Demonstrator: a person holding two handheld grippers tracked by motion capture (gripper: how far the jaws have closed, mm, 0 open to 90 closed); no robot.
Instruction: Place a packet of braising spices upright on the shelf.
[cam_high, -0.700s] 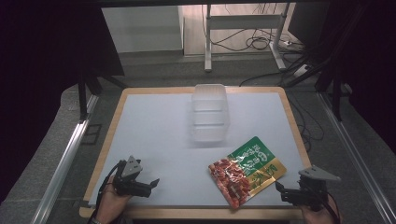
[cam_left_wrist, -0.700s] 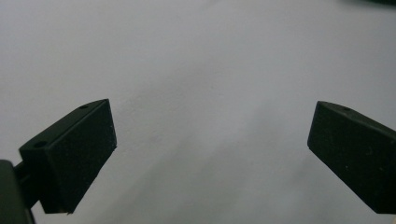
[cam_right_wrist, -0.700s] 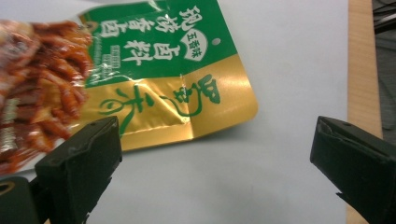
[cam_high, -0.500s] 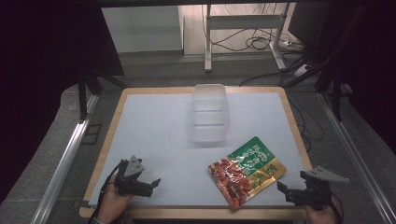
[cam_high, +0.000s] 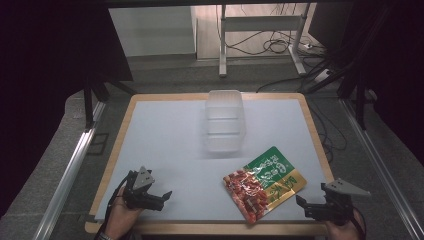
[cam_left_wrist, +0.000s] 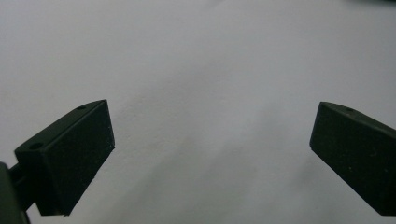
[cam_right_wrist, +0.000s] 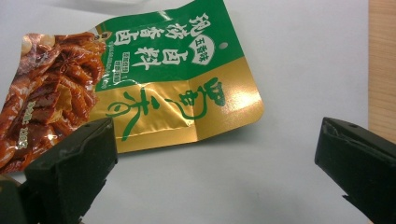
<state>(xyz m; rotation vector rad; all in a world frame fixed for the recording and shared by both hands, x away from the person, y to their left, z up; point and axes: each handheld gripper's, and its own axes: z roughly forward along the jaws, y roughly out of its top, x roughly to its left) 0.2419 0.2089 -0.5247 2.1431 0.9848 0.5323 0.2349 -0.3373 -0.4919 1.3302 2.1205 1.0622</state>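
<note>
From above, the snack packet (cam_high: 264, 183) lies flat on the white table (cam_high: 165, 145), down at about five o'clock on the board, its long axis running from seven o'clock up to one o'clock; the red end with the food picture points toward the near edge, the green and gold end toward the far right. A clear plastic container (cam_high: 225, 121) stands near twelve o'clock, well apart from the packet.

The right tongs (cam_high: 306, 207) sit just beside the packet's gold corner, at its four o'clock side, not touching it. The left tongs (cam_high: 161, 196) rest at about seven o'clock on the table, well apart from the packet, with a hand (cam_high: 120, 216) behind them.

The right gripper view gives what the high view cannot: the packet (cam_right_wrist: 140, 84) close up, with large white Chinese characters on the green band and green brush characters on the gold, all upside down from there; the small print is too fine for me to read. The right tongs (cam_right_wrist: 215, 163) stand wide apart with nothing between them, and the table's wooden rim (cam_right_wrist: 382, 65) shows at three o'clock.

The left gripper view shows the left tongs (cam_left_wrist: 212, 154) also spread wide over bare white table.
</note>
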